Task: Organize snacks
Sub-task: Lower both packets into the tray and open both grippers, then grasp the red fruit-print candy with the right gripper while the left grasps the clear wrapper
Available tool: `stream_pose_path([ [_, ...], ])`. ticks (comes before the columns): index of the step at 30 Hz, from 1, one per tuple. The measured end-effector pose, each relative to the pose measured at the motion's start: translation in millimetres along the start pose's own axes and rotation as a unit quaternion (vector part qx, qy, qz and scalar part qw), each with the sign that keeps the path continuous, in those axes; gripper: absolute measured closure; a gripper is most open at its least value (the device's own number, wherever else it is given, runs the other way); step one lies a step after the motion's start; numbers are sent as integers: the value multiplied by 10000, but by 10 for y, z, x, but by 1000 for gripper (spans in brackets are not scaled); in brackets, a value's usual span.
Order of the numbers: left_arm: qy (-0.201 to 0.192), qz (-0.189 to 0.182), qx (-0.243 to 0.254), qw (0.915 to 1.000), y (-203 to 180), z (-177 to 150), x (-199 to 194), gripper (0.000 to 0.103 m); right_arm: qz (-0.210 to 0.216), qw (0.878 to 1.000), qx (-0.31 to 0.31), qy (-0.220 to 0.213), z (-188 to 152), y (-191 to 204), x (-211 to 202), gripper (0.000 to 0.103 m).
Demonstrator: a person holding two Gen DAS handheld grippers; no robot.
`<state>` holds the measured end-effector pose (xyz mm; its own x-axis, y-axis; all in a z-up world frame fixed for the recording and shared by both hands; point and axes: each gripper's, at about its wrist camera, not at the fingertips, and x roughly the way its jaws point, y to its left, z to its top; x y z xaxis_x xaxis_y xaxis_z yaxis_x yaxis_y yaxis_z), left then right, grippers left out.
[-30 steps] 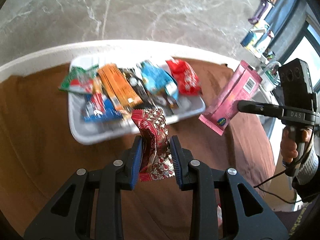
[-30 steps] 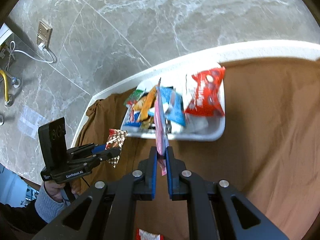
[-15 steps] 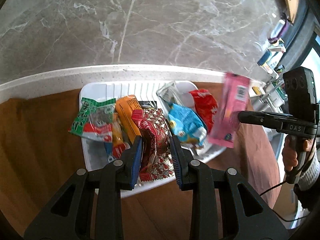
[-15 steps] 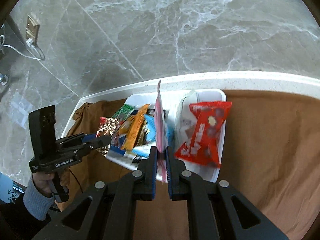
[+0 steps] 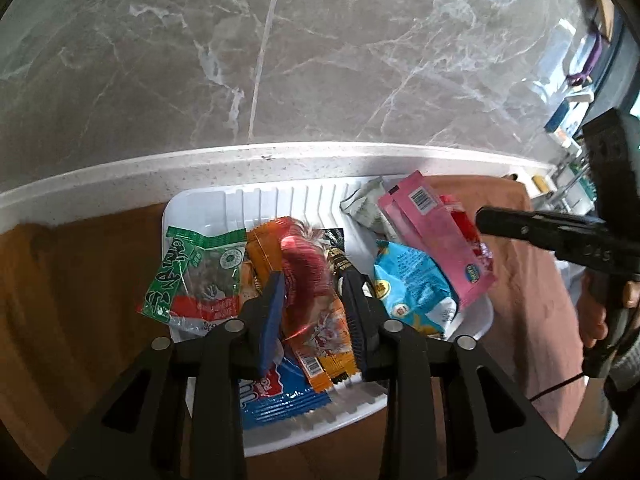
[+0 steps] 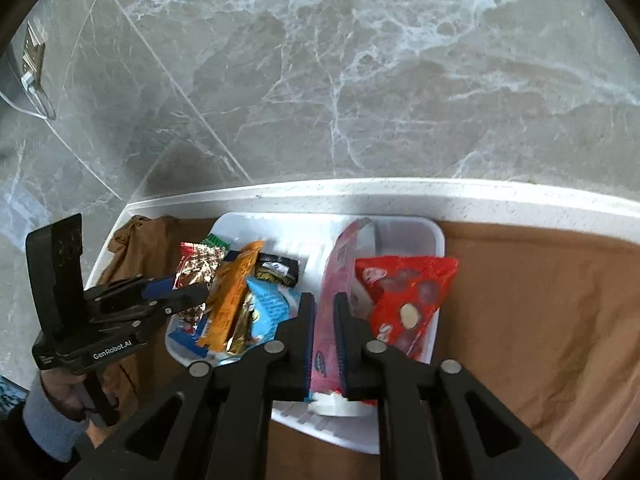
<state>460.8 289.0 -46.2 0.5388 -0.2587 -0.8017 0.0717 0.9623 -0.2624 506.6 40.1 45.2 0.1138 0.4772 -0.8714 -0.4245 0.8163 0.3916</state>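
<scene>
Left wrist view first. The left gripper (image 5: 312,312) hangs right over the white tray (image 5: 200,204), and its fingers are opening, with the red packet (image 5: 308,280) between them but blurred and looking like it's already slipping free. My worry: it lands on top of the orange bar (image 5: 264,248) and the blue wrapper (image 5: 280,396), which pokes toward the tray's near rim, so it could slide off that slick pile and onto the brown cloth (image 5: 80,280). The packet itself is crinkly red foil with a white pattern, pretty limp, so it'll flop whichever way it tips. The green pack (image 5: 196,272) sits at the left with a corner hanging over the rim, and a nudge from a finger could knock it out. Over on the right the pink pouch (image 5: 436,240) lies tilted over the light blue bag (image 5: 412,292).

Right wrist view. The right gripper (image 6: 324,340) has its fingers opening too, but only a crack, and the pink pouch (image 6: 340,280) stands on edge between them, so I'd say it's barely pinched, if at all. It's thin, flat and glossy. Risk here is that it topples sideways onto the red bag (image 6: 404,300) or slips out over the near rim of the tray (image 6: 436,236) instead of lying flat. The left gripper (image 6: 192,294) is close by on the left, so the two could bump if both pull out at once.
</scene>
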Motion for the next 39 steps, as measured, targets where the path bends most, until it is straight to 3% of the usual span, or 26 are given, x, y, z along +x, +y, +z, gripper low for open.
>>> stream_pose_path([
  [1,-27,12,1,10000,-7,6,11,56,-48,10000,-14,-56,-1,9,-18,82],
  [2,-67,15,2,10000,-14,9,12,50,-87,9999,-46,-105,-1,23,-37,75],
  [6,-214,72,31,9997,-46,35,-31,41,-121,9995,-111,-275,-15,84,-149,73],
  [15,-527,146,218,9983,-143,-79,-516,41,-32,9983,-260,-514,-269,304,-545,70],
  [22,-494,176,477,9975,-295,-553,-988,41,161,9972,-623,-392,-769,599,-842,65],
  [28,-80,129,863,9962,-372,-1223,-1307,41,381,9886,-1453,127,-1430,970,-884,62],
  [32,384,75,1201,9920,-388,-1713,-1462,41,473,9750,-2105,531,-1874,1187,-809,62],
  [39,1172,-42,1931,9742,-424,-2497,-1622,41,534,9444,-3069,1052,-2458,1401,-671,62],
])
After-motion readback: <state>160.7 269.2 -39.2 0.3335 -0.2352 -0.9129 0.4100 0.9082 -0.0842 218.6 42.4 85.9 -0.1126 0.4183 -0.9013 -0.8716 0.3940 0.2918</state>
